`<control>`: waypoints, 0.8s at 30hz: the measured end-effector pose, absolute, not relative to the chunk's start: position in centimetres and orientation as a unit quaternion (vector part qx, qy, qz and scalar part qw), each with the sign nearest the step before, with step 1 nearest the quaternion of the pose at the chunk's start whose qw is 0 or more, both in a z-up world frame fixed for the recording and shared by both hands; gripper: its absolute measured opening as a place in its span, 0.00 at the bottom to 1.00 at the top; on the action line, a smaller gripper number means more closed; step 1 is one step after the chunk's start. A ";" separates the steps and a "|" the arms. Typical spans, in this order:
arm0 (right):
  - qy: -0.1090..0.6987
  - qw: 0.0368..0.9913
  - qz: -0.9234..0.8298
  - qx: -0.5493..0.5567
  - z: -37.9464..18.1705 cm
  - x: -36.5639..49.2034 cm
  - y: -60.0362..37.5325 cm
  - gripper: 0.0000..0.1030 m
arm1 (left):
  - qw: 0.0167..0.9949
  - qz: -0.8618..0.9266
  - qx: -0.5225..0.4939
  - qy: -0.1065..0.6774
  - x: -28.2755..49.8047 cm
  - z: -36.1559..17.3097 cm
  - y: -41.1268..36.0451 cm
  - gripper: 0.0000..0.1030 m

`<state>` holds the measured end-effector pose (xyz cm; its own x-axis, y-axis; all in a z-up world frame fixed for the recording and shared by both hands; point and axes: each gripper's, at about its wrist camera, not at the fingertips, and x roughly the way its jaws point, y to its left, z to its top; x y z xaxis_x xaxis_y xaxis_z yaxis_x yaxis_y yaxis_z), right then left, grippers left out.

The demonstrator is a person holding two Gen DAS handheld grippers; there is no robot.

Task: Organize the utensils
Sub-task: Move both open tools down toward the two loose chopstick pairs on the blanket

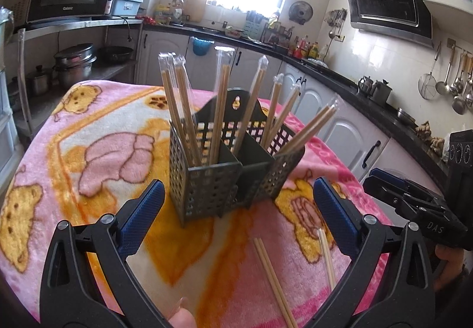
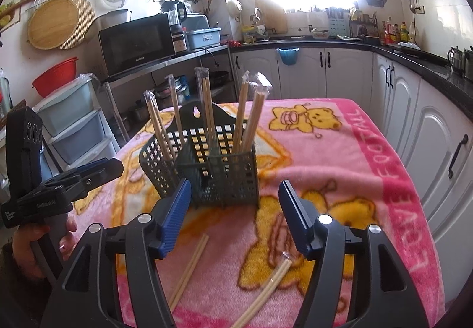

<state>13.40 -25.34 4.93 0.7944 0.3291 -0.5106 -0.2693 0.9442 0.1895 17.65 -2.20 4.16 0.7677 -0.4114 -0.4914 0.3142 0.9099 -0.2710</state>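
A dark green perforated utensil caddy (image 1: 207,189) (image 2: 230,180) stands on the pink bear-print blanket (image 1: 97,121) (image 2: 340,174). Several wrapped chopstick pairs (image 1: 220,103) (image 2: 207,103) stand upright in its compartments. In front of it lie a bare chopstick pair (image 1: 272,274) (image 2: 192,266) and a wrapped pair (image 1: 326,257) (image 2: 269,286), flat on the blanket. My left gripper (image 1: 238,189) is open wide, its blue pads either side of the caddy's front, with nothing held. My right gripper (image 2: 235,189) is open too, above the loose pairs and holding nothing.
The other gripper shows at each frame's edge, the right gripper (image 1: 384,183) and the left gripper (image 2: 97,171) with a hand (image 2: 32,245) on its grip. White cabinets (image 2: 414,109) run close to the table's right side. A microwave (image 2: 136,44) and plastic drawers (image 2: 74,127) stand left.
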 end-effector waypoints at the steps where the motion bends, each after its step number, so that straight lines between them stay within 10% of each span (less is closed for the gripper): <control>1: 0.280 0.946 0.157 0.053 4.8 13.2 -25.5 0.58 | 0.935 -0.196 -0.086 0.282 17.6 4.1 -2.3 0.90; 24: 0.328 0.935 0.118 0.064 0.4 10.3 -29.8 0.60 | 0.912 -0.225 -0.035 0.341 17.8 0.4 -7.6 0.90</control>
